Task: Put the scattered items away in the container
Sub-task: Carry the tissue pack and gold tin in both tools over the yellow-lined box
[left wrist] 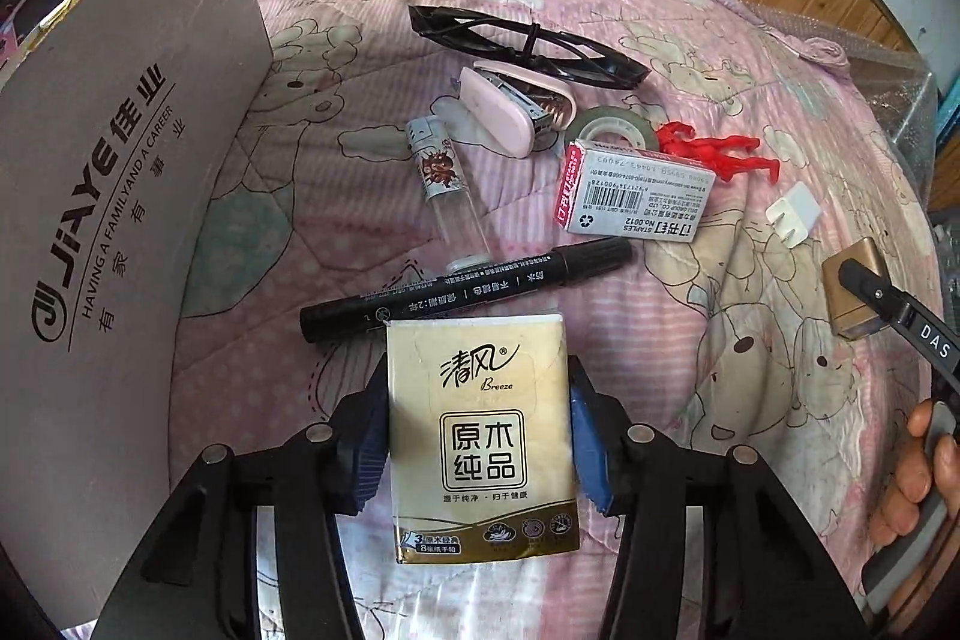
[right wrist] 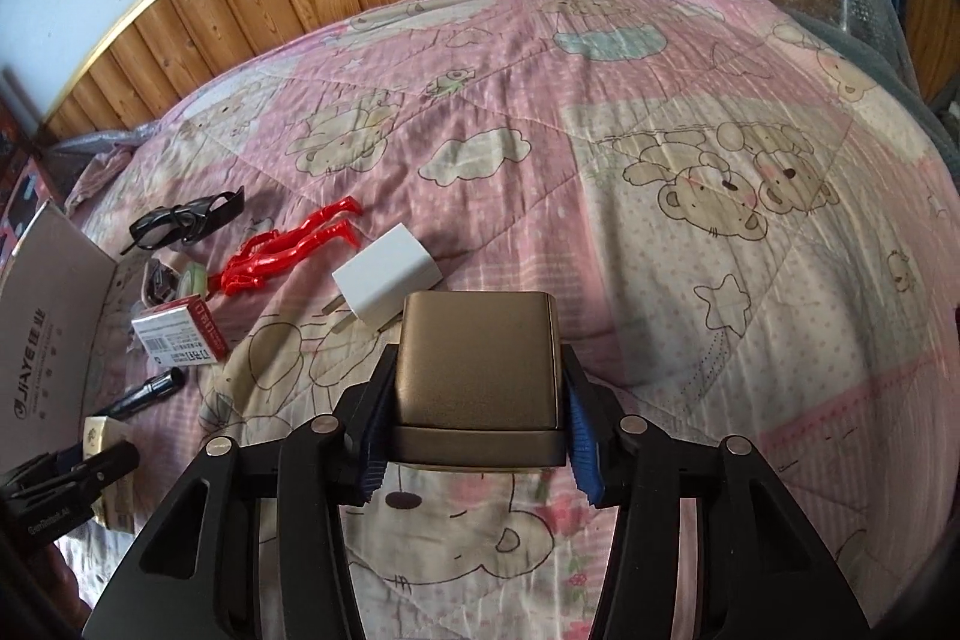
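Scattered items lie on pink quilted bed (right wrist: 660, 112). Tissue pack (left wrist: 480, 436) clamped between left claw (left wrist: 477, 436) pads. Bronze box (right wrist: 480, 376) clamped in right claw (right wrist: 477, 424). Cardboard container (left wrist: 114, 196) stands at left, flap upright. Black marker (left wrist: 462, 292) just beyond tissue pack, touching lighter (left wrist: 447, 196). Farther: staples box (left wrist: 636, 193), tape roll (left wrist: 612, 127), pink stapler (left wrist: 510, 103), sunglasses (left wrist: 522, 43), red figure (right wrist: 288, 244), white charger (right wrist: 387, 283) beside bronze box.

Bare quilt (right wrist: 690, 112) lies open right; clutter crowds beside box flap (left wrist: 120, 196).
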`<state>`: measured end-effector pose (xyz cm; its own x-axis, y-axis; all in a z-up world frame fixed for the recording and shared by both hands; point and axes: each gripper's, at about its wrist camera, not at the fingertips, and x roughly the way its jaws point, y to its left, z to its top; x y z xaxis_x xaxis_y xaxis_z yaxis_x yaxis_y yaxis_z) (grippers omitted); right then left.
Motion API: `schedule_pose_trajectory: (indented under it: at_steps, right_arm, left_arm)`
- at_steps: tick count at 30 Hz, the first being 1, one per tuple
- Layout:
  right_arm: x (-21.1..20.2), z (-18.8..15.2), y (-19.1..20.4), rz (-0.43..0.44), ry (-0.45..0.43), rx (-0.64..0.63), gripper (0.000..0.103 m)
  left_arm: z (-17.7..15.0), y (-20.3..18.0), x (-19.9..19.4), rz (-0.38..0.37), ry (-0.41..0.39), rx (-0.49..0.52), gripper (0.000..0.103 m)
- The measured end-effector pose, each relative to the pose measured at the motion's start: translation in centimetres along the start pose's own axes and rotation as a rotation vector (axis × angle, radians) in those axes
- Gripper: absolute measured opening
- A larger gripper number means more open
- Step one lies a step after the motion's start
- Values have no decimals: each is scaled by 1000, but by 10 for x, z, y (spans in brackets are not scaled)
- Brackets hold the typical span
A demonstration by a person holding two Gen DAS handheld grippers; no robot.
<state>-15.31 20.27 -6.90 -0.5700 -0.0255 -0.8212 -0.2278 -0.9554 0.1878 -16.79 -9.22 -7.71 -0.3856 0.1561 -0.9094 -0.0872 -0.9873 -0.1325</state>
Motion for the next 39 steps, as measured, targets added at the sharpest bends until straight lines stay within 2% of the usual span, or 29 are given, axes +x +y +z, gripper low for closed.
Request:
schedule_pose_trajectory:
  at_steps: [7,15,29,39]
  right_arm:
    - [-31,-16,17,7,-12,-14,50]
    - [-61,-41,57,49,2,-49,50]
    - [-105,-63,154,111,-21,-182,51]
    - [-125,-72,222,146,-40,-274,51]
  left_arm:
    - [-4,0,-36,-51,-44,3,53]
    - [-16,14,-78,-57,-78,10,53]
    - [-39,54,-146,-103,-184,-38,53]
    - [-48,96,-176,-126,-243,-99,53]
